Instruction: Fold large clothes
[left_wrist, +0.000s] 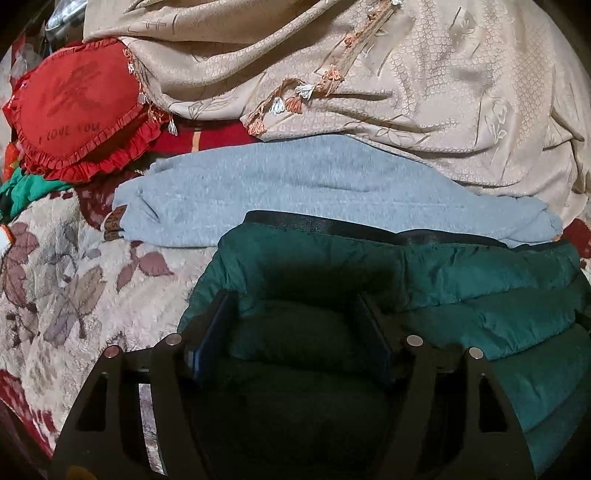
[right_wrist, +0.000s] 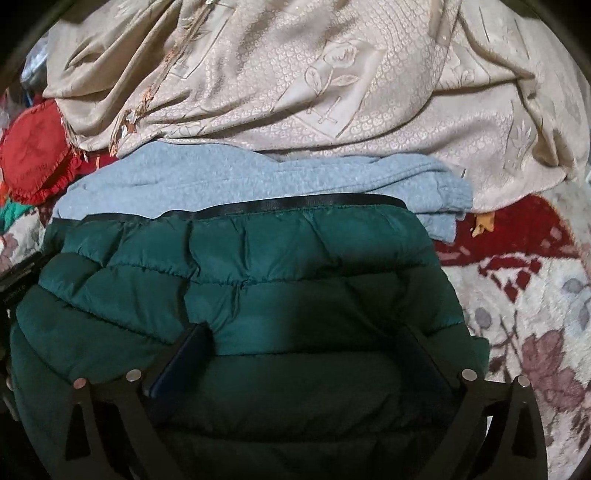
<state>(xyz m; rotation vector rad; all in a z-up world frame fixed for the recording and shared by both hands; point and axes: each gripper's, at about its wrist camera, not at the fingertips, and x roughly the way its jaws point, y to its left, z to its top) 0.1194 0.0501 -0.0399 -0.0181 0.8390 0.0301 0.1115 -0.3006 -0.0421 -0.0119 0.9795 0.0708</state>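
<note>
Both my tongs, left gripper (left_wrist: 299, 328) and right gripper (right_wrist: 306, 354), stand spread wide over the green puffer jacket (right_wrist: 258, 266), gripping nothing. Beyond lies a grey sweatshirt (left_wrist: 295, 192). I should press evenly, flattening the puffy fold.

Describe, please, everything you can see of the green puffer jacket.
The green puffer jacket is dark green, quilted in horizontal padded bands, with shiny nylon-like fabric and a black band along its far edge. It lies bunched on the floral blanket, overlapping the grey sweatshirt. The left gripper and right gripper stand open over it.
</note>
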